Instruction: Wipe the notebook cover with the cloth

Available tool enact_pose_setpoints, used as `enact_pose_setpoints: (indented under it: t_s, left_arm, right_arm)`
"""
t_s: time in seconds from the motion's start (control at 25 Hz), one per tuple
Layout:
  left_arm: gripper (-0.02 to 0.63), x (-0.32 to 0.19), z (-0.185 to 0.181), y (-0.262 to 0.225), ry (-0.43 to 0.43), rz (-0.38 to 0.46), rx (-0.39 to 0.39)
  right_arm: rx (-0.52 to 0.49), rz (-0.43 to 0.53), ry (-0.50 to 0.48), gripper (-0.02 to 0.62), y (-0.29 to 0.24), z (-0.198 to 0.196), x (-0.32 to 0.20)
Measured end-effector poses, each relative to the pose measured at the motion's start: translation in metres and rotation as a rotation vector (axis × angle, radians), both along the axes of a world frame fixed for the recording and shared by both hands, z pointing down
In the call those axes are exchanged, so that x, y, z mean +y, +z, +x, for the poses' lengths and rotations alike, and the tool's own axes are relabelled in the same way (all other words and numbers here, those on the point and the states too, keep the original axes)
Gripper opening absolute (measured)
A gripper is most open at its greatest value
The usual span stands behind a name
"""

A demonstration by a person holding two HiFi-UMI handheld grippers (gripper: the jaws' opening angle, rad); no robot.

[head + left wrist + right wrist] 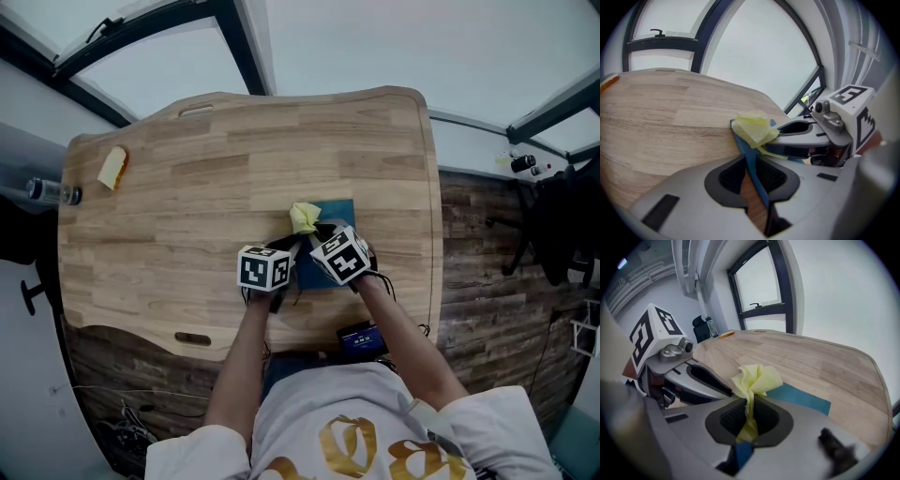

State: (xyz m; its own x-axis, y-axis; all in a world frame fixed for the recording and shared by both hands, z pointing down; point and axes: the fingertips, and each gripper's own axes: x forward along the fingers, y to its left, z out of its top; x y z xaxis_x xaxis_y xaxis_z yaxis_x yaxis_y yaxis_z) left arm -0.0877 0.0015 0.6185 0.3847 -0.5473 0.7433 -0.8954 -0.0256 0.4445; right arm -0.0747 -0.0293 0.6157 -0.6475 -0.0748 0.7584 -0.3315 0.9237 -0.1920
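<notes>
A blue notebook (336,214) lies on the wooden table (187,206), near its front edge. My left gripper (751,173) is shut on the notebook's near left edge (754,180), which runs between the pads. A bunched yellow cloth (757,378) sticks up from my right gripper (749,416), whose jaws are shut on it over the notebook cover (801,398). In the head view the cloth (304,217) rests on the notebook's far left corner, with the left gripper (289,247) and right gripper (314,230) close together. Most of the cover is hidden under the grippers.
A yellow sponge-like piece (112,169) lies at the table's far left, and a bottle (52,192) sits just off that edge. A small dark device (359,337) sits at the front edge by the person's body. Windows stand beyond the table.
</notes>
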Motion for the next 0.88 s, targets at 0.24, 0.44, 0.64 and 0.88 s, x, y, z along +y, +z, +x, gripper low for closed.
enact_pose_setpoints:
  t_s: [0.24, 0.44, 0.64, 0.88]
  left_arm:
    - [0.077, 0.0, -0.001, 0.0, 0.0, 0.0, 0.003]
    - [0.077, 0.001, 0.0, 0.0, -0.002, -0.002, 0.004]
    - [0.077, 0.0, 0.0, 0.0, -0.011, -0.001, 0.003]
    - [0.077, 0.001, 0.0, 0.001, -0.018, -0.003, 0.004]
  right_arm:
    - [-0.003, -0.009, -0.033, 0.037, -0.002, 0.009, 0.016]
    - [0.002, -0.04, -0.068, 0.037, -0.002, 0.018, 0.03]
    - [-0.001, -0.068, -0.12, 0.037, -0.002, 0.025, 0.042]
    - [0.005, -0.097, -0.201, 0.037, -0.002, 0.03, 0.058]
